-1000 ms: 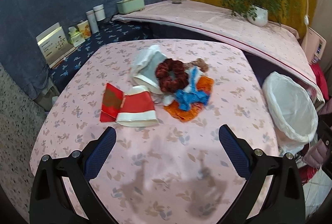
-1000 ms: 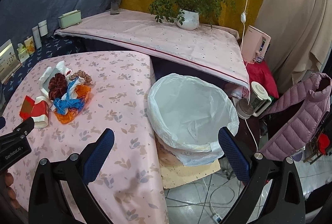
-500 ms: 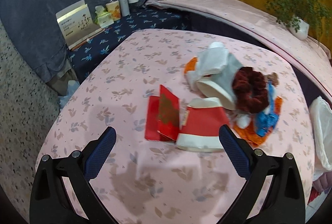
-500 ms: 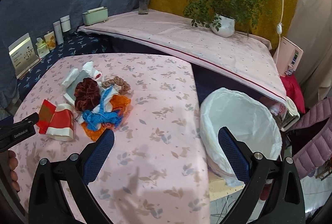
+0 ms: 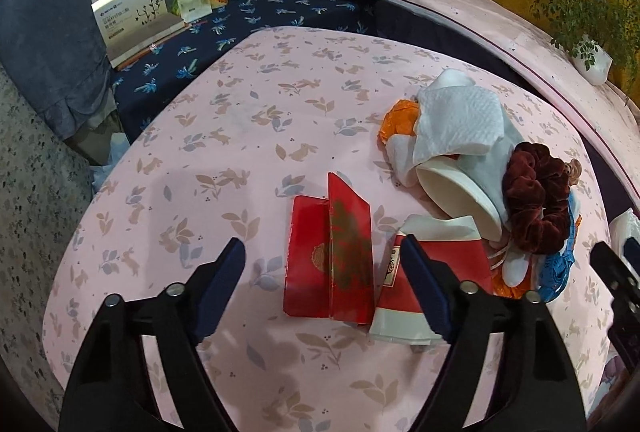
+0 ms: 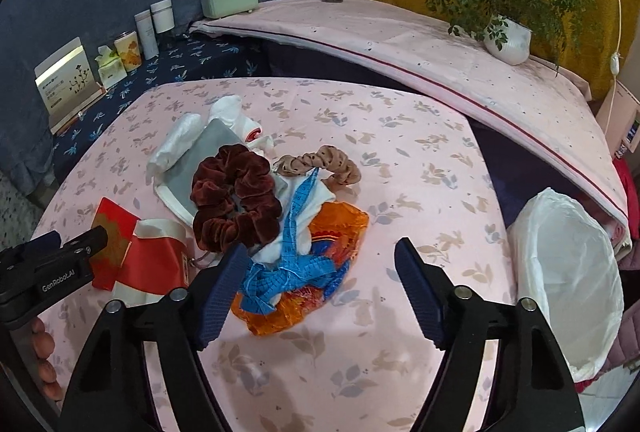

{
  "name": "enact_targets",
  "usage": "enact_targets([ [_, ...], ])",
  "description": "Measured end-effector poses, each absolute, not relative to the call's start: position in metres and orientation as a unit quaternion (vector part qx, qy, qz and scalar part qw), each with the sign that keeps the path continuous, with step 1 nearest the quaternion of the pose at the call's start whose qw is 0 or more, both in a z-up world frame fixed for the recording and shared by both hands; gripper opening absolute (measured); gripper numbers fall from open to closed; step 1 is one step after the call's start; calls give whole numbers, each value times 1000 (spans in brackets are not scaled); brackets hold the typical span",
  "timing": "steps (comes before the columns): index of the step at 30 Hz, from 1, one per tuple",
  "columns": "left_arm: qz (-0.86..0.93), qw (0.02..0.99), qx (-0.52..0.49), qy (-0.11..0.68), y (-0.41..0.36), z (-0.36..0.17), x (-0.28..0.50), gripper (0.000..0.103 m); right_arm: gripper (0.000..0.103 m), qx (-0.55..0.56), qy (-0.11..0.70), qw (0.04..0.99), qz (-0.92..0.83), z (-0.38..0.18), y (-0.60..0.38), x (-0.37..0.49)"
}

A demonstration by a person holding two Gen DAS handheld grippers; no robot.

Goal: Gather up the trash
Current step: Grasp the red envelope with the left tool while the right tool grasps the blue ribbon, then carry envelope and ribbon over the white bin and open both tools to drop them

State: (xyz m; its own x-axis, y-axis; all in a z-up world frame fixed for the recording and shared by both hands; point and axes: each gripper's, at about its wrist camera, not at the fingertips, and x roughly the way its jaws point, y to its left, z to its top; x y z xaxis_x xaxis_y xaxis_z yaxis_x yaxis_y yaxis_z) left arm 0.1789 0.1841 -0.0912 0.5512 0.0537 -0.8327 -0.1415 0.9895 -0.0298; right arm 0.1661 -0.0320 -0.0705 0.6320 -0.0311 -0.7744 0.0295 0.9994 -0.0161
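A trash pile lies on the pink floral table (image 5: 224,160). My left gripper (image 5: 322,244) hovers over a folded red envelope (image 5: 332,252), which lies between its closing jaws; the pads do not touch it. A flattened red-and-white paper cup (image 5: 436,264) sits beside its right finger. My right gripper (image 6: 320,247) hangs over an orange wrapper (image 6: 340,232) and a blue tape measure (image 6: 288,272), jaws closing, nothing gripped. A maroon scrunchie (image 6: 236,196), a beige scrunchie (image 6: 320,164) and white tissue (image 5: 460,120) lie behind. The bin with a white bag (image 6: 568,272) stands right of the table.
A dark blue shelf (image 5: 280,12) behind the table holds a card box (image 5: 128,12), a tissue pack and jars. On the pink-covered ledge (image 6: 440,52) stand a potted plant (image 6: 508,40), a vase and a green box. A person's fingers (image 6: 44,344) show at the left.
Both grippers have come down and closer to the pile, and their jaws have narrowed. The left view swung onto the red envelope, the right view from the bin onto the wrapper.
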Motion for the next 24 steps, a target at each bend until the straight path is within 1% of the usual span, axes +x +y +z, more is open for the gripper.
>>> enact_targets([
  [2,52,876,-51,477,186,-95,182,60,59,2,438,899,-13,-79,-29,174],
  [3,49,874,-54,480,187,-97,183,57,53,5,444,896,-10,-83,-28,178],
  [4,46,872,-58,483,187,-99,184,51,47,10,450,893,-7,-88,-28,182],
  [5,42,870,-62,487,188,-101,184,41,44,16,456,890,-2,-92,-28,184],
  [6,39,869,-65,490,188,-103,185,36,36,20,461,887,2,-95,-27,186],
  [7,35,866,-67,494,188,-104,185,28,29,25,465,885,9,-98,-27,188],
  [8,32,865,-68,496,188,-105,185,23,26,26,467,884,13,-101,-25,188],
  [9,32,865,-67,496,188,-105,185,20,18,24,470,882,15,-103,-24,188],
  [10,32,866,-66,494,187,-105,184,15,13,20,471,882,16,-105,-21,187],
  [14,29,868,-68,491,186,-100,180,5,12,23,470,882,20,-104,-22,181],
  [24,19,887,-71,456,176,-61,159,4,10,46,445,894,18,-70,-43,151],
])
